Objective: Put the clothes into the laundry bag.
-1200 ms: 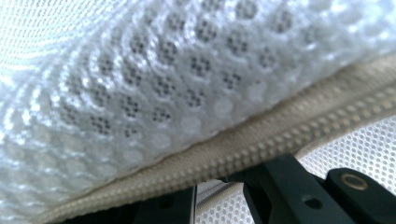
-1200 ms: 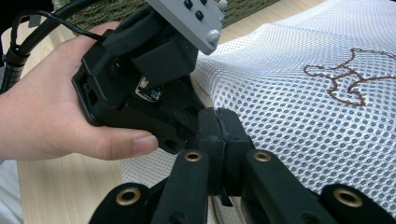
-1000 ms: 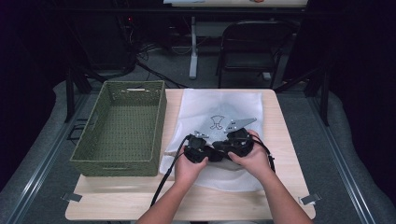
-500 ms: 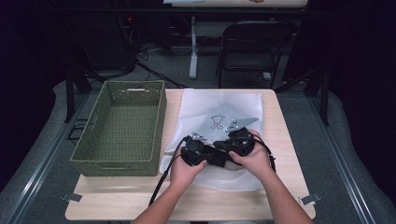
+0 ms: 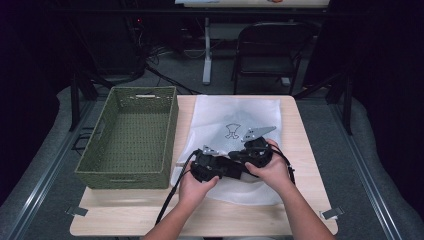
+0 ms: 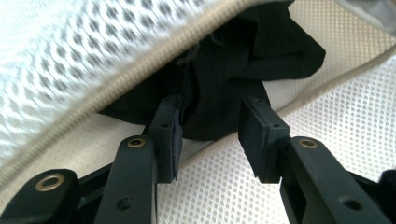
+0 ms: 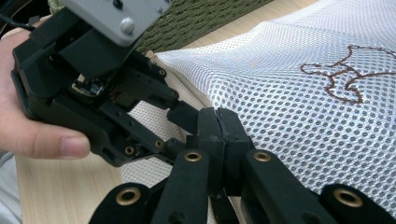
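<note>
A white mesh laundry bag [image 5: 235, 112] with a brown emblem lies flat on the table. Its zippered mouth [image 6: 140, 74] gapes in the left gripper view, and a black cloth [image 6: 243, 56] lies inside. My left gripper [image 6: 212, 135] is open at that mouth, its pads on either side of the cloth's near edge. My right gripper [image 7: 218, 133] is shut on the bag's upper mesh edge [image 7: 187, 70] and holds it up. In the high view my left gripper [image 5: 212, 167] and right gripper [image 5: 252, 152] meet at the bag's near left part. The right gripper view also shows the left gripper's body [image 7: 88, 84] close by.
A green woven basket [image 5: 102, 150] stands on the left half of the wooden table [image 5: 300, 150], right beside the bag. A cable [image 5: 172, 195] trails from the left gripper toward the near edge. A folding chair [image 5: 270, 50] stands beyond the table.
Both hands have shifted slightly toward the near edge. The left gripper now sits lower at the bag's mouth, and the right gripper still pinches the mesh.
</note>
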A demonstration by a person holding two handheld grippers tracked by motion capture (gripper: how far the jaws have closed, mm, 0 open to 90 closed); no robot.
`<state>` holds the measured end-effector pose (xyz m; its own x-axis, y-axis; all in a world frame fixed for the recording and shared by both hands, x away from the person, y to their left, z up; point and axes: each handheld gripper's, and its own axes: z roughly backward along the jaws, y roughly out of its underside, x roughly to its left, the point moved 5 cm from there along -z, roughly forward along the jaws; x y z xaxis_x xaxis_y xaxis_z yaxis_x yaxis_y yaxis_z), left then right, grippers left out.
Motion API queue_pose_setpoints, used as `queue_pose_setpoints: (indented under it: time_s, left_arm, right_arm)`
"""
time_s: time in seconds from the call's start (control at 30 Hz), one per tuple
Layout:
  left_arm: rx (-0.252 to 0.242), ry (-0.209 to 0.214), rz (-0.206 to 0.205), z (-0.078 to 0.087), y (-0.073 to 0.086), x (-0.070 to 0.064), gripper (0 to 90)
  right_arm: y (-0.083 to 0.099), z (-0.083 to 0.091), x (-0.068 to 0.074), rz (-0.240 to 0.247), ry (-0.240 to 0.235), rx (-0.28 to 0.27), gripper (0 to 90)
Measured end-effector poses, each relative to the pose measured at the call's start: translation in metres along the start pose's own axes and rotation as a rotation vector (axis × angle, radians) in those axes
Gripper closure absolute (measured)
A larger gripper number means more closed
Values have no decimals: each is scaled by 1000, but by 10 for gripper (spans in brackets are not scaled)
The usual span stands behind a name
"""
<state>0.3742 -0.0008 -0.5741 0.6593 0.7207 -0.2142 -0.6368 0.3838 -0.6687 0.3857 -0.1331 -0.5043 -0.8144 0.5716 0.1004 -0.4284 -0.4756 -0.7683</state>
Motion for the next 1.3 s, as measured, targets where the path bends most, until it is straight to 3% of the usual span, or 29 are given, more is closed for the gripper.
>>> queue_pose_setpoints:
  time_s: [0.27,0.8,0.93,1.3]
  left_arm:
    - [-3,0,-16,7,6,-3,587]
    - [-35,0,-46,46,16,0,575]
    - [-35,-20,-61,58,20,4,582]
    - [-52,-36,-41,80,32,13,574]
  right_arm:
    - [1,0,0,2,2,4,897]
    - [4,0,2,2,4,22,897]
    - [6,0,3,3,7,40,897]
    - [12,4,2,0,7,66,897]
